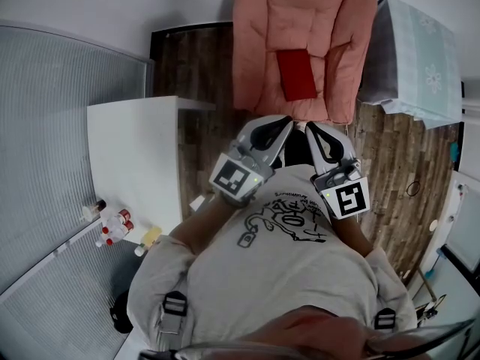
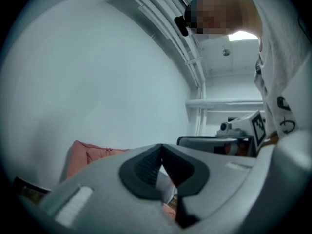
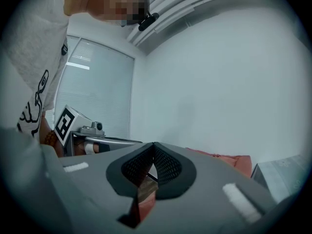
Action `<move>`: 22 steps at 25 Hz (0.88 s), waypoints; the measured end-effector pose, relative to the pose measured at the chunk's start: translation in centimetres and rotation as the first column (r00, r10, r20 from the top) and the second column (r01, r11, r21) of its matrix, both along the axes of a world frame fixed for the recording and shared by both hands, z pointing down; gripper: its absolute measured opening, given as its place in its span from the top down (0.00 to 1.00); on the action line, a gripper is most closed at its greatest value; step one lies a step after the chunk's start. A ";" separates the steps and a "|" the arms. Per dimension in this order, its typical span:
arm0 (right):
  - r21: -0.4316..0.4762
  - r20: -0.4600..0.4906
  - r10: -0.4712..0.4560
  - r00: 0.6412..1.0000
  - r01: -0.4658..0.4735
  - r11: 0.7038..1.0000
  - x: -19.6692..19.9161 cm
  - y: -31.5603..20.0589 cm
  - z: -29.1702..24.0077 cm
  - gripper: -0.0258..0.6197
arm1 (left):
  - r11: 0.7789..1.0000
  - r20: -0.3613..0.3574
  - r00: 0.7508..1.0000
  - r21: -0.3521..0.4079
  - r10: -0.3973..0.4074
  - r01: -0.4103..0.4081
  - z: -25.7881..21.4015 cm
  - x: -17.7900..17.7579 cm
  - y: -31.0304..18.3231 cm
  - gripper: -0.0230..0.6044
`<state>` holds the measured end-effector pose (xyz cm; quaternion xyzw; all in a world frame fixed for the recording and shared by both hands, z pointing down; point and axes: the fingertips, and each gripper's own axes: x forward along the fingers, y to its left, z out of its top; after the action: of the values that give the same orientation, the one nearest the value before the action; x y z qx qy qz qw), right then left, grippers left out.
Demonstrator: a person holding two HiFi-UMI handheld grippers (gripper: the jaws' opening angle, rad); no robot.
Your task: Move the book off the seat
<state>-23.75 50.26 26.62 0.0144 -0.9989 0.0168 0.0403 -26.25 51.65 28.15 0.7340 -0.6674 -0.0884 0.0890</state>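
JAWS: left gripper (image 1: 287,121), right gripper (image 1: 310,127) pressed together, empty | RISK: shoving red book (image 1: 297,74) along soft armchair cushion (image 1: 259,51) (unopened approach), missing grip

Ahead of you a pink cushioned chair (image 1: 259,43) stands on the dark wood floor (image 1: 386,156) — a red book (image 1: 296,73) lies flat on its seat, about mid-cushion. To your left is a white table (image 1: 135,156), top mostly bare. Small red-capped bottles (image 1: 112,227) and a yellow item (image 1: 150,237) cluster at its near corner — on it or just beside it, can't tell. Right of the chair, a surface sits under a pale flowered cloth (image 1: 420,58).
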 end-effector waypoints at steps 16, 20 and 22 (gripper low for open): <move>-0.020 0.012 -0.037 0.999 0.038 0.999 -1.8 -10.7 0.5 0.95 | 0.999 0.011 0.999 -0.014 -0.050 0.050 0.4 -1.9 -10.4 0.96; -0.017 0.019 -0.055 0.998 0.055 0.998 -2.2 -14.5 0.4 0.95 | 0.998 0.013 0.998 -0.022 -0.059 0.060 0.4 -2.1 -14.1 0.96; -0.018 0.018 -0.061 0.998 0.062 0.998 -2.2 -16.3 0.3 0.95 | 0.998 0.015 0.998 -0.023 -0.063 0.063 0.3 -2.0 -15.9 0.96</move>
<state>-25.92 33.97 26.94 -0.0169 -0.9990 0.0249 0.0321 -28.26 35.73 28.45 0.7121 -0.6919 -0.0779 0.0900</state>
